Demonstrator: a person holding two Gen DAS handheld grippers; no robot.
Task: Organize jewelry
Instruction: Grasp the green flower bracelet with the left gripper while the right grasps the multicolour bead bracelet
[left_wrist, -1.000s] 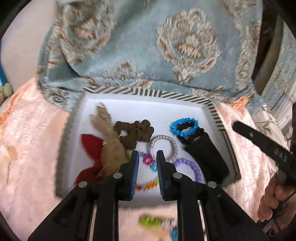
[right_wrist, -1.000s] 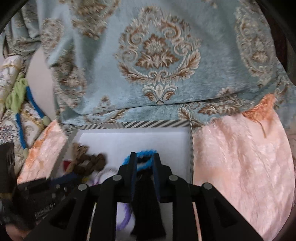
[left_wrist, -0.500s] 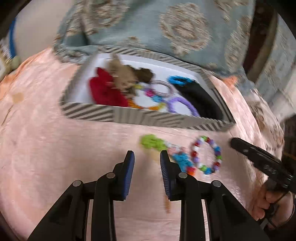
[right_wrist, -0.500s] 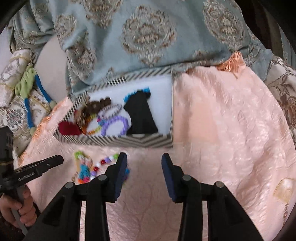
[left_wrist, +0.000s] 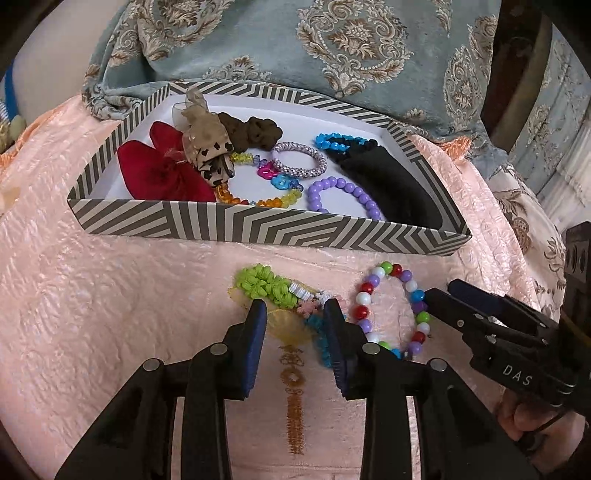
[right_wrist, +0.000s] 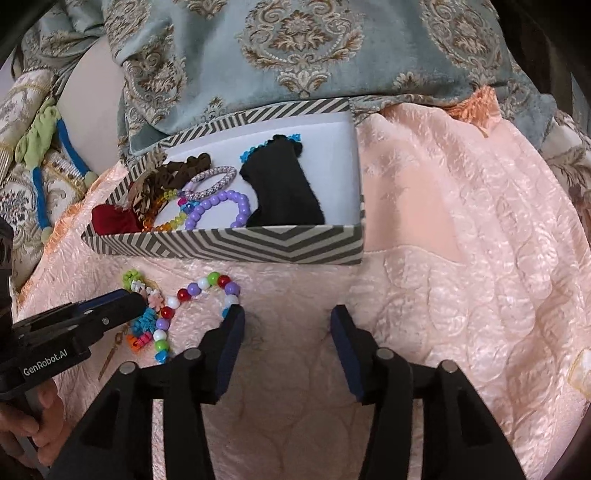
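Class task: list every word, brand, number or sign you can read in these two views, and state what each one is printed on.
"DAS": white letters on the right gripper, left wrist view; it may be cut off.
"GenRobot.AI": white label on the left gripper, right wrist view.
The striped box and the beaded bracelet bear no text.

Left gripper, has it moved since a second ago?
Yes. The left gripper has pulled back out of the striped box to the cloth in front, jaws opening.

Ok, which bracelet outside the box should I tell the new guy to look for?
Start at the striped cardboard box. On the pink quilted cloth in front of it lies the multicoloured round-bead bracelet. Unlike the fuzzy green-and-blue yarn piece beside it, it is smooth glossy beads.
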